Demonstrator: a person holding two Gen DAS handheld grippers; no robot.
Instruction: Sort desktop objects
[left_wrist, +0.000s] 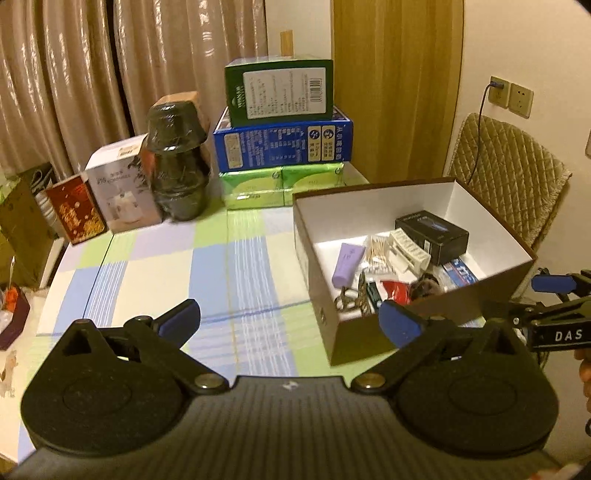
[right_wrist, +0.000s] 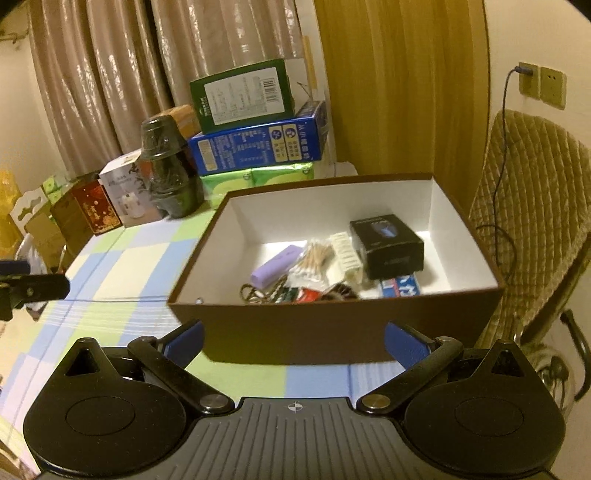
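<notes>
A brown cardboard box (right_wrist: 332, 332) with a white inside stands on the checked tablecloth (left_wrist: 221, 266). Lying in the cardboard box are a purple tube (right_wrist: 275, 266), cotton swabs (right_wrist: 316, 256), a white ribbed piece (right_wrist: 345, 253), a small black box (right_wrist: 388, 245), a blue toothpaste carton (right_wrist: 400, 286) and keys (right_wrist: 255, 291). My left gripper (left_wrist: 290, 319) is open over the cloth, left of the box's near corner (left_wrist: 334, 332), and holds nothing. My right gripper (right_wrist: 294, 341) is open in front of the box's near wall, apart from it. One of its blue pads (left_wrist: 552, 283) shows at the right edge of the left wrist view.
At the back of the table stand a green box (left_wrist: 279, 90) on a blue box (left_wrist: 282, 142) on green tissue packs (left_wrist: 280, 186), a dark wrapped jar (left_wrist: 177, 162), a white carton (left_wrist: 122, 188) and a red carton (left_wrist: 75, 208). A quilted chair (right_wrist: 535, 221) is to the right.
</notes>
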